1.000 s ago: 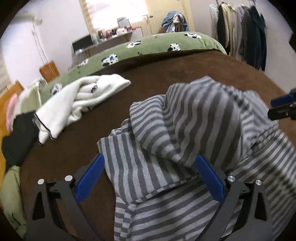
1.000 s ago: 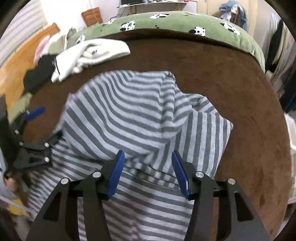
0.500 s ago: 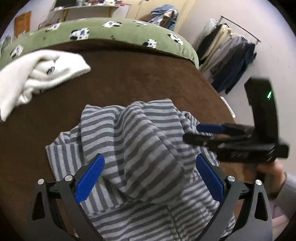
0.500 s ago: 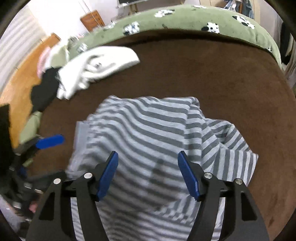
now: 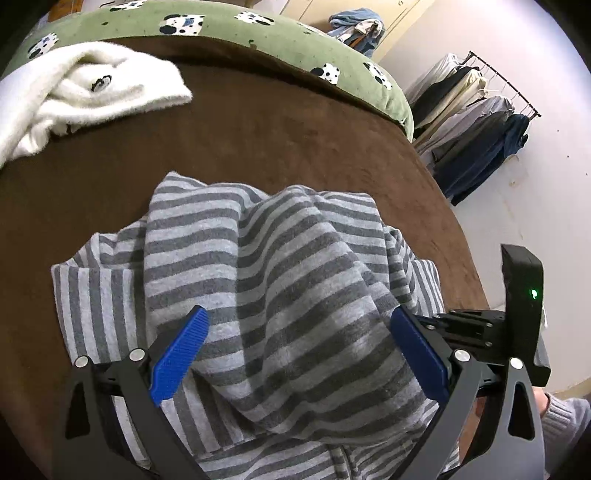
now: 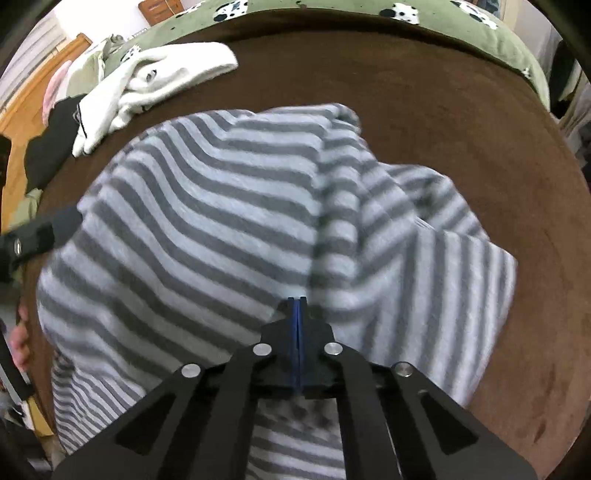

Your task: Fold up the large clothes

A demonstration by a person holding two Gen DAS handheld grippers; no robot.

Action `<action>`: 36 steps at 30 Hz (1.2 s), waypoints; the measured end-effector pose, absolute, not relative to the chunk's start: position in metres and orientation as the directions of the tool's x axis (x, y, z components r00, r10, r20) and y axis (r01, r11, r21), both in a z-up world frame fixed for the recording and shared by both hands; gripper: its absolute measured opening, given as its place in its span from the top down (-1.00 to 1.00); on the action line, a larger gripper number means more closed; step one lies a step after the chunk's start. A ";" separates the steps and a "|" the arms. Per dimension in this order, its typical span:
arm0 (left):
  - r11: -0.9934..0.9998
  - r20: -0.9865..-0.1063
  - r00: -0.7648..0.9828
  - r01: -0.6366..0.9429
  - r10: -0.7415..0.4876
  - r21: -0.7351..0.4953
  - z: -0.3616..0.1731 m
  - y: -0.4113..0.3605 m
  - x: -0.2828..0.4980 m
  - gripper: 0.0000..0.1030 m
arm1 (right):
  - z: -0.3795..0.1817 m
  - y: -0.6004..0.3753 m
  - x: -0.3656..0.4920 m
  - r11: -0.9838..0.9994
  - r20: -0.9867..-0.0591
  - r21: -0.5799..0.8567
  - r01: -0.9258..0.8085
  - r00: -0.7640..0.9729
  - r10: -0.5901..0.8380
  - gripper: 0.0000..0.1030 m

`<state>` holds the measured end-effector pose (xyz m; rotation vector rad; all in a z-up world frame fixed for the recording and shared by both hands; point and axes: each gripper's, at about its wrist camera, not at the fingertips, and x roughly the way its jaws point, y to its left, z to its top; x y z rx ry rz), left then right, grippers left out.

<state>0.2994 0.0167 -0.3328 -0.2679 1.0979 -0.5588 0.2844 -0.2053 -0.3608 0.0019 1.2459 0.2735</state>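
- Where the right gripper (image 6: 297, 301) meets the cloth, its blue fingers (image 6: 297, 332) are pressed together, their tips at a fold of the striped garment (image 6: 229, 221); whether cloth is pinched between them cannot be told (the view is blurred there).
- Left gripper (image 5: 297, 343): fingers (image 5: 179, 354) spread wide apart, one on each side of a raised hump of the striped garment (image 5: 273, 280), neither pad pressing on it.
- Striped garment: grey in two tones, bunched and partly doubled over itself, lying on the brown blanket (image 5: 258, 129) of the bed, at the near side of it.
- Right gripper's body (image 5: 517, 321), seen from the left wrist view: black, with a green light lit, just beside the right-hand edge of the garment; a grey sleeve (image 5: 565, 417) shows below it.
- White garment (image 5: 85, 96): crumpled on the blanket, well apart from the striped one, toward the far left.
- Green cover (image 5: 258, 33) with black-and-white patches: along the far edge of the bed.
- Clothes rail (image 5: 476, 122): hung with coats, against the wall at right.
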 end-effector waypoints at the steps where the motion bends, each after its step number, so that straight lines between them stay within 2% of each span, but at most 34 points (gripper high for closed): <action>1: 0.831 -0.764 0.333 0.293 -0.553 -0.474 -0.334 0.017 0.299 -0.87 | -0.361 -0.212 0.280 0.968 -0.938 0.154 -0.196 0.280 0.206 0.98; 5: 0.830 -0.776 0.306 0.289 -0.552 -0.476 -0.343 0.016 0.297 -0.87 | -0.361 -0.234 0.265 0.971 -0.944 0.171 -0.165 0.255 0.210 0.97; 7: 0.832 -0.779 0.304 0.291 -0.549 -0.472 -0.345 0.016 0.295 -0.87 | -0.350 -0.245 0.261 0.965 -0.928 0.222 -0.139 0.274 0.253 0.89; 8: 0.833 -0.779 0.306 0.292 -0.547 -0.470 -0.344 0.016 0.295 -0.87 | -0.344 -0.247 0.260 0.964 -0.920 0.228 -0.136 0.294 0.259 0.79; 9: 0.833 -0.779 0.308 0.293 -0.547 -0.469 -0.343 0.017 0.294 -0.87 | -0.337 -0.248 0.261 0.963 -0.910 0.231 -0.139 0.321 0.264 0.52; 11: 0.836 -0.781 0.310 0.290 -0.543 -0.466 -0.342 0.017 0.293 -0.87 | -0.329 -0.245 0.266 0.960 -0.894 0.238 -0.148 0.352 0.276 0.20; 12: 0.837 -0.782 0.310 0.289 -0.541 -0.464 -0.342 0.017 0.292 -0.87 | -0.326 -0.242 0.270 0.958 -0.886 0.241 -0.157 0.366 0.283 0.20; 19: 0.851 -0.791 0.327 0.299 -0.517 -0.432 -0.337 0.014 0.290 -0.87 | -0.336 -0.214 0.299 0.942 -0.875 0.264 -0.205 0.360 0.323 0.20; 25: 0.857 -0.797 0.332 0.302 -0.505 -0.417 -0.335 0.013 0.290 -0.87 | -0.355 -0.197 0.315 0.948 -0.895 0.225 -0.226 0.337 0.293 0.21; 30: 0.860 -0.796 0.337 0.292 -0.502 -0.419 -0.336 0.016 0.289 -0.87 | -0.361 -0.189 0.320 0.945 -0.898 0.217 -0.246 0.328 0.292 0.66; 32: 0.860 -0.797 0.337 0.289 -0.502 -0.420 -0.337 0.017 0.289 -0.87 | -0.360 -0.189 0.318 0.943 -0.898 0.213 -0.255 0.330 0.292 0.77; 36: 0.863 -0.799 0.335 0.280 -0.499 -0.421 -0.338 0.019 0.288 -0.87 | -0.355 -0.192 0.317 0.941 -0.892 0.226 -0.252 0.334 0.304 0.88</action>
